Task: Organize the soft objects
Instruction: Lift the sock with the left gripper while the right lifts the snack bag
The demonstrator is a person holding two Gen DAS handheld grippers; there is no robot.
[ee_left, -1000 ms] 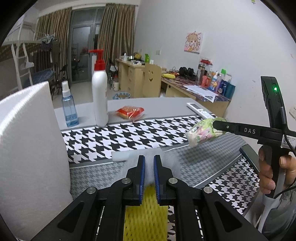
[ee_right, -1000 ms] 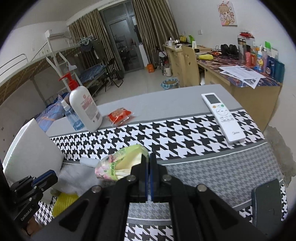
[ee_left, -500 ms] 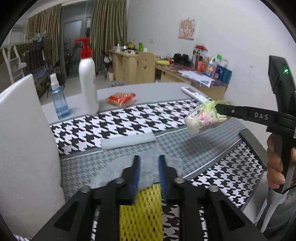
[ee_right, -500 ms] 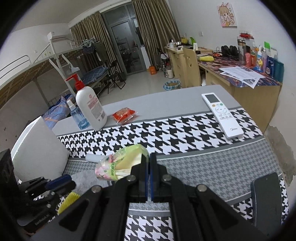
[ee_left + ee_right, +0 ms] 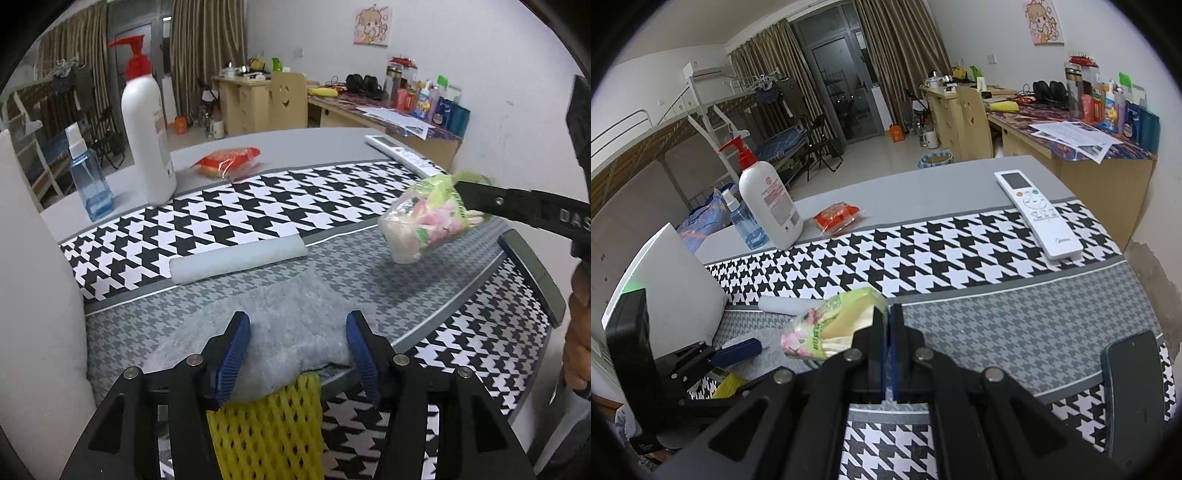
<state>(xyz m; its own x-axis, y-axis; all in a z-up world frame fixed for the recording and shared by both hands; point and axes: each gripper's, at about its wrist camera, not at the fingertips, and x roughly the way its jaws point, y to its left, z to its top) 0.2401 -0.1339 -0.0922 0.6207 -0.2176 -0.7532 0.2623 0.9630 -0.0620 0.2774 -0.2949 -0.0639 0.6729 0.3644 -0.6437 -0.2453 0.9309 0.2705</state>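
A grey fluffy cloth (image 5: 291, 332) lies on the patterned table cover, overlapping a yellow foam net (image 5: 266, 424) near the front edge. My left gripper (image 5: 297, 319) hangs just over the cloth. Its jaws are opening, the cloth lies between them, and the blue pads do not press on it. A white foam roll (image 5: 236, 258) lies just beyond. My right gripper (image 5: 888, 314) is shut on the edge of a clear bag of pink and green soft pieces (image 5: 827, 328), holding it above the table. That bag (image 5: 428, 221) also shows at the right of the left wrist view.
A white pump bottle (image 5: 147, 122), a blue spray bottle (image 5: 90, 177) and a red packet (image 5: 229, 162) stand at the far side. A white remote (image 5: 1038, 214) lies far right. A tall white foam block (image 5: 33, 295) fills the left. A dark flat object (image 5: 1134, 373) sits at the right edge.
My left gripper's jaws have gone from shut to wide apart as it sank closer to the grey cloth. The right gripper has kept still with the bag.
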